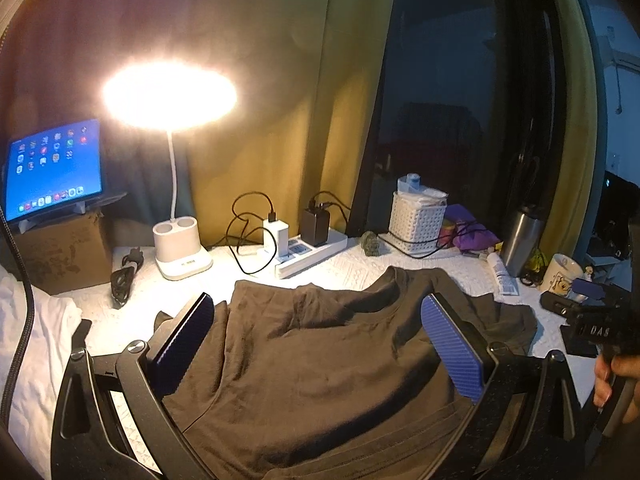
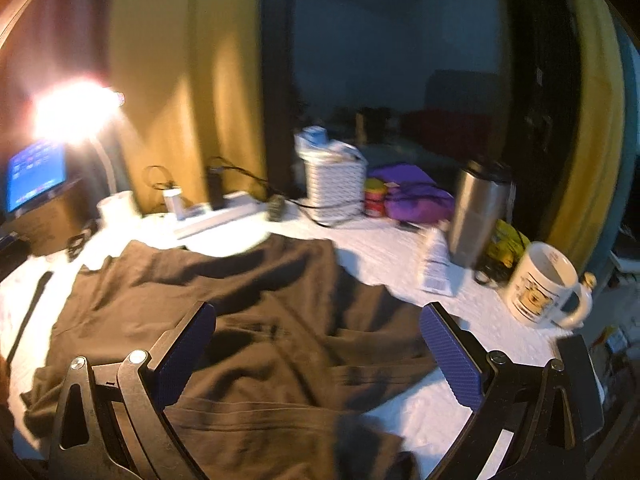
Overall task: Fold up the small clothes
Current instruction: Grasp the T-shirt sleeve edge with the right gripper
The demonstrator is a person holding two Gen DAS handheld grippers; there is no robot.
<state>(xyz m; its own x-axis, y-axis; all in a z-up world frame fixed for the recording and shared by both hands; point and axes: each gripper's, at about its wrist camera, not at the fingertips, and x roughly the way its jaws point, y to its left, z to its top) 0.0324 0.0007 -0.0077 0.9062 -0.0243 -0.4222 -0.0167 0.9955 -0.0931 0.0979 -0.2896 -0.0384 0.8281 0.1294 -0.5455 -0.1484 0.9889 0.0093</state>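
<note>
A dark brown T-shirt (image 1: pixel 320 360) lies spread and wrinkled on the white quilted table cover (image 1: pixel 352 272); it also shows in the right wrist view (image 2: pixel 256 312). My left gripper (image 1: pixel 318 344) is open and empty, its blue pads wide apart just above the shirt's middle. My right gripper (image 2: pixel 318 344) is open and empty, hovering over the shirt's right side near its lower hem. The right gripper's body shows at the right edge of the left wrist view (image 1: pixel 600 328), held by a hand.
At the back stand a lit desk lamp (image 1: pixel 176 240), a tablet (image 1: pixel 52 168) on a cardboard box, a power strip with chargers (image 1: pixel 304 248), a white basket (image 1: pixel 416 220), a steel tumbler (image 2: pixel 476 212), a tube (image 2: pixel 434 264) and a mug (image 2: pixel 544 284). White cloth (image 1: pixel 36 344) lies at left.
</note>
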